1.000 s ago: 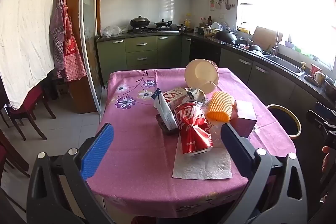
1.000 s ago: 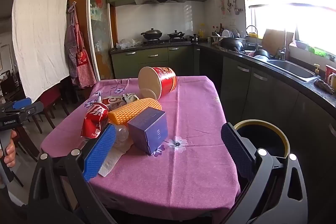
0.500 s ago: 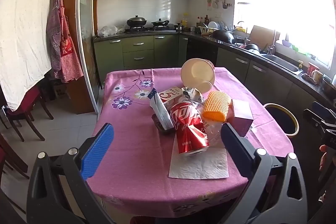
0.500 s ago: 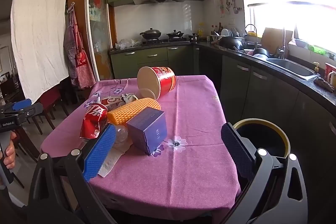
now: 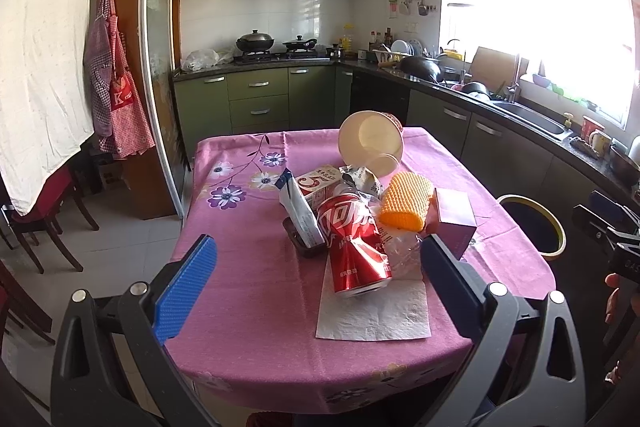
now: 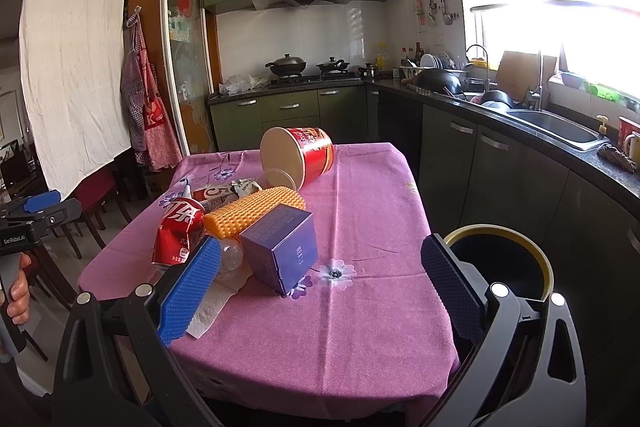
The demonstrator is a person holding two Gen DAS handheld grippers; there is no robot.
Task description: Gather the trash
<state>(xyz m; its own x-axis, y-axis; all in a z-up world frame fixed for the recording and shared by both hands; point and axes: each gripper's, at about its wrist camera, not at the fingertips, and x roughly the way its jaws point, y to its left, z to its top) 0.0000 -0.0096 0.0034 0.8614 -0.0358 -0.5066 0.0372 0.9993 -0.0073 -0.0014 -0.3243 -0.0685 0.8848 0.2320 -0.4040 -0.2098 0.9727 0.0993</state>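
Both grippers I hold short of the table (image 5: 248, 291), jaws wide apart and gripping nothing. Left gripper (image 5: 316, 277): directly ahead, between its pads, lies a dented red can (image 5: 354, 247) on a paper napkin (image 5: 374, 315). Just beyond the can stand a white pouch (image 5: 300, 211) and a carton (image 5: 318, 183); to the can's right lie an orange mesh sleeve (image 5: 406, 203) and a purple box (image 5: 454, 215), the box just past the right pad. Farther ahead, a cup (image 5: 370, 143) lies tipped on its side. Right gripper (image 6: 320, 279): the box (image 6: 282, 247) sits ahead, left of centre; the sleeve (image 6: 256, 211) and can (image 6: 178, 231) lie beyond the left pad. A bin (image 6: 500, 267) stands on the floor behind the right pad, beside the table (image 6: 360, 307).
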